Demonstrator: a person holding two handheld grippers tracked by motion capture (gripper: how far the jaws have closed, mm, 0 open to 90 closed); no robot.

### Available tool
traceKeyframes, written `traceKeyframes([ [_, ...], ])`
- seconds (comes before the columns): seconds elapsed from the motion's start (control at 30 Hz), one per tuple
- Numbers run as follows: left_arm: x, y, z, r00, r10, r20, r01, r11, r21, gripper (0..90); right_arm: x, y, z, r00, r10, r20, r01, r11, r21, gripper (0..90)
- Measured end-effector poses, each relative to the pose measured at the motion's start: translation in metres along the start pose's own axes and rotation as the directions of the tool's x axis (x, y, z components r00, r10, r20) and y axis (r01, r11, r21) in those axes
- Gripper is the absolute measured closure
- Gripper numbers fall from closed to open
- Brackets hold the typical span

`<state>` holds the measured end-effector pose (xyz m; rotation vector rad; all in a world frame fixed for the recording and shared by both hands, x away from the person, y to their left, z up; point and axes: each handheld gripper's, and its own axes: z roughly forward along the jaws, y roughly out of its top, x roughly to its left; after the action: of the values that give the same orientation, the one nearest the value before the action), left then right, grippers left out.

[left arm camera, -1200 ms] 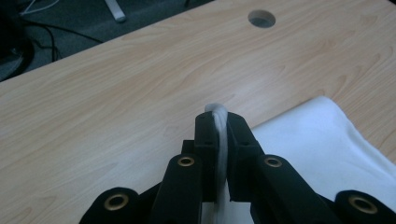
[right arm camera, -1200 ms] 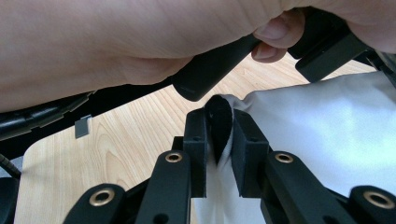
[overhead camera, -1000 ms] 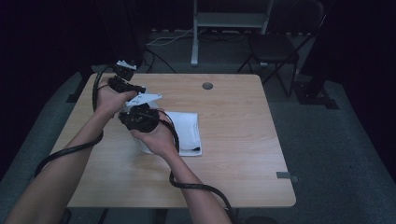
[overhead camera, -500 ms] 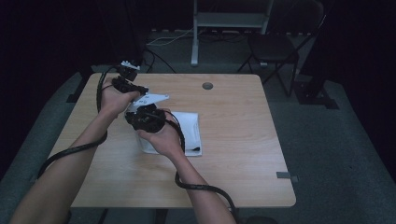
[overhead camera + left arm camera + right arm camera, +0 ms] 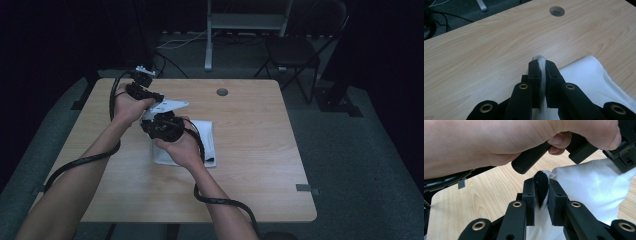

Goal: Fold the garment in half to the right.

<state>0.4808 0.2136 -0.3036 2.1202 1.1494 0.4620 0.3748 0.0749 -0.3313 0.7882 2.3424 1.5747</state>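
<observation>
A white cloth [image 5: 202, 137] lies on the wooden table [image 5: 260, 150], left of the middle, with one part raised [image 5: 172, 105] between the hands. My left gripper [image 5: 158, 100] [image 5: 541, 65] is shut on a folded edge of the cloth [image 5: 586, 75], which stands pinched between its jaws. Just in front of it, my right gripper [image 5: 151, 117] [image 5: 541, 185] is shut on another bunched edge of the cloth [image 5: 589, 187], with a dark bit of it between the jaws. The left hand [image 5: 499, 142] sits close above the right gripper's jaws.
A round cable hole [image 5: 222, 92] [image 5: 557, 11] is in the table's far middle. Behind the table stand a dark chair [image 5: 295, 50] and a metal stand [image 5: 245, 20], with cables on the floor. A grey tag [image 5: 305, 188] marks the table's right front.
Both hands and the raised part of the cloth have drifted slightly to the right. Both grips look the same.
</observation>
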Motion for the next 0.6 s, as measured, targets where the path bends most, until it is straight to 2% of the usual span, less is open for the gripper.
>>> traceKeyframes([
  [0.6,-0.007,0.0,0.008,0.9997,-0.017,0.017,0.018,0.9997,-0.015,84.7,-0.009,-0.008,-0.013,0.9997,0.022,0.012,-0.022,0.9997,0.008,78.1],
])
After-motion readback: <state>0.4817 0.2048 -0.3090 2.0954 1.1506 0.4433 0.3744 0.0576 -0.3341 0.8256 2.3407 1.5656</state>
